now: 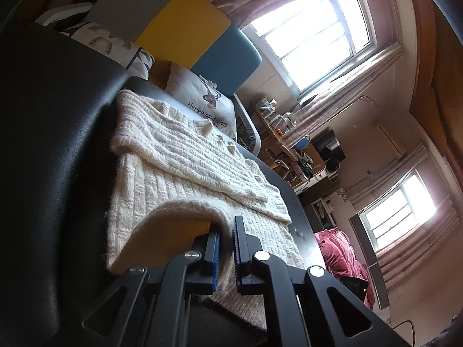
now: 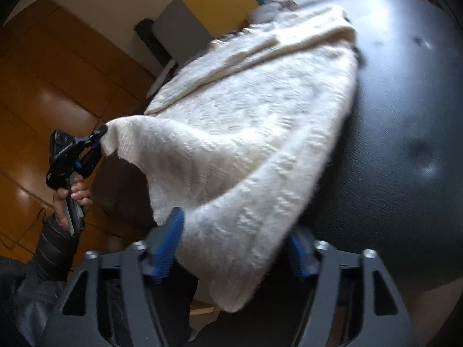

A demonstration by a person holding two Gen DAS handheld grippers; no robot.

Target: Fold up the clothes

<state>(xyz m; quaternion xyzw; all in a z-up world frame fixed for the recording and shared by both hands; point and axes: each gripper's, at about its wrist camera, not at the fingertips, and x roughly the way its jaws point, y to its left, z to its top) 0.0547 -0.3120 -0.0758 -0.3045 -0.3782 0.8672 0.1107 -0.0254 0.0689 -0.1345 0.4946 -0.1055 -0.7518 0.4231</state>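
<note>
The left hand-held gripper (image 2: 99,136) pinches a corner of the cream knitted sweater (image 2: 249,133), which lies on a black padded surface (image 2: 405,115). The right hand-held gripper (image 2: 234,248) stands wide, the sweater's hem between its blue pads (image 2: 169,243).

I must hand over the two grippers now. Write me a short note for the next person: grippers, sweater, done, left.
Left gripper: shut on one hem corner of the cream knitted sweater, lifted off the black padded surface.
Right gripper: open, the other hem corner lies between its fingers, not pinched.
Done: one sleeve looks folded across the body.
Left: pinch the right corner, fold the hem upward.
</note>
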